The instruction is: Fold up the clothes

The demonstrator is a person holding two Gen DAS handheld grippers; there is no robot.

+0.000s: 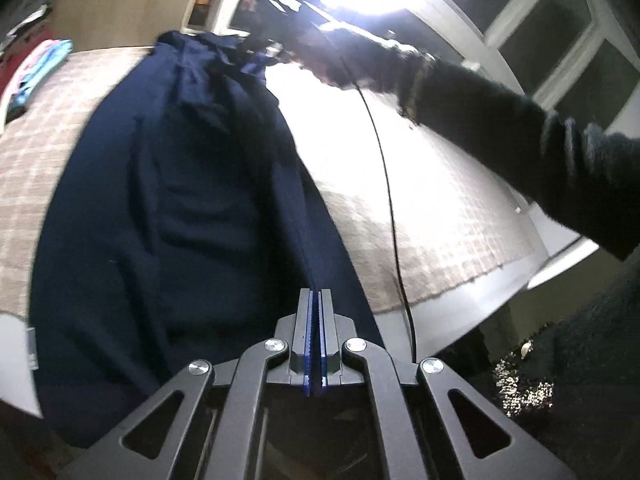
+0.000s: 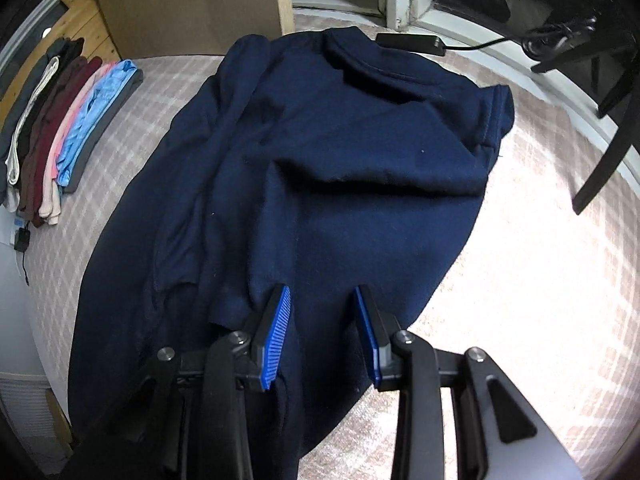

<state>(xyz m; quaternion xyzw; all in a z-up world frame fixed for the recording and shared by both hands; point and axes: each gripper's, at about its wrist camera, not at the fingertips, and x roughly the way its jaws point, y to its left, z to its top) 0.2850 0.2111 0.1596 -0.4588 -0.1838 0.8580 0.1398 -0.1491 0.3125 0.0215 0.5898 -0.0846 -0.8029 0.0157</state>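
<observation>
A navy sweatshirt (image 2: 320,152) lies spread on a checked bedspread (image 2: 540,240), its collar at the far end in the right wrist view. My right gripper (image 2: 322,294) hovers low over its near part, jaws open, with cloth under and between the blue pads (image 2: 276,332) but not pinched. In the left wrist view my left gripper (image 1: 316,294) is shut, and a taut ridge of the navy sweatshirt (image 1: 180,200) runs up into its tips. A dark-sleeved arm (image 1: 500,132) holds the blurred right gripper (image 1: 276,51) at the bunched far end.
A row of folded clothes (image 2: 60,128) lies along the bed's left edge. A black box with a cable (image 2: 412,42) sits beyond the collar. Dark chair legs (image 2: 600,160) stand at the right. A black cable (image 1: 388,184) hangs across the left wrist view.
</observation>
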